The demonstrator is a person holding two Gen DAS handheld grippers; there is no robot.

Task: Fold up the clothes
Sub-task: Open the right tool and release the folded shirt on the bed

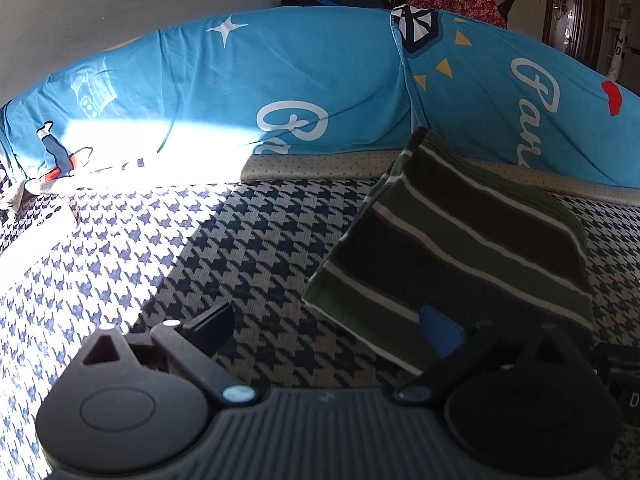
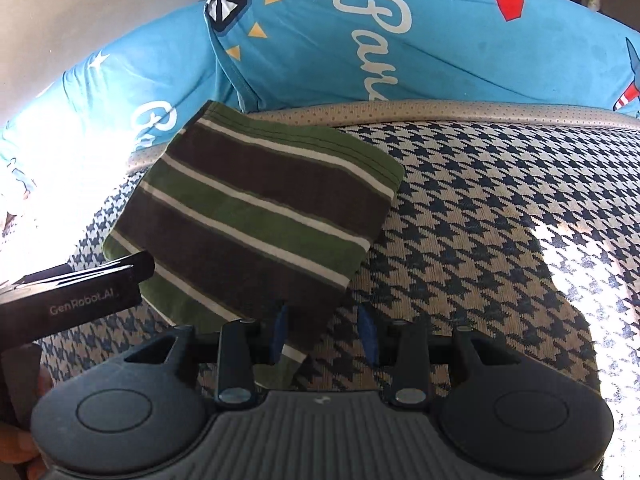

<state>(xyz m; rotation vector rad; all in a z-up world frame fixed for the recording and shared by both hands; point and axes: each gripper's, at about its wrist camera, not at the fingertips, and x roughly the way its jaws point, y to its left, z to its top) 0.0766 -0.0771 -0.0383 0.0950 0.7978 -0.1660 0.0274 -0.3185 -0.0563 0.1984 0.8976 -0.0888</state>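
A folded garment (image 1: 452, 240) with green, brown and white stripes lies on the houndstooth bed cover (image 1: 240, 240). My left gripper (image 1: 326, 326) is open wide; the right finger's blue pad sits at the garment's near edge and the left finger stands over bare cover. In the right wrist view the garment (image 2: 256, 216) fills the left centre. My right gripper (image 2: 324, 332) is open, and the garment's near corner drapes over its left finger; the right finger is over the cover. The left gripper (image 2: 80, 292) shows at the garment's left edge.
Two blue printed pillows (image 1: 280, 88) lie along the back of the bed, against a beige mattress edge (image 1: 320, 166). Strong sunlight washes out the cover at the left (image 1: 80, 240). Houndstooth bed cover (image 2: 500, 220) stretches to the right of the garment. A doorway (image 1: 576, 4) shows far right.
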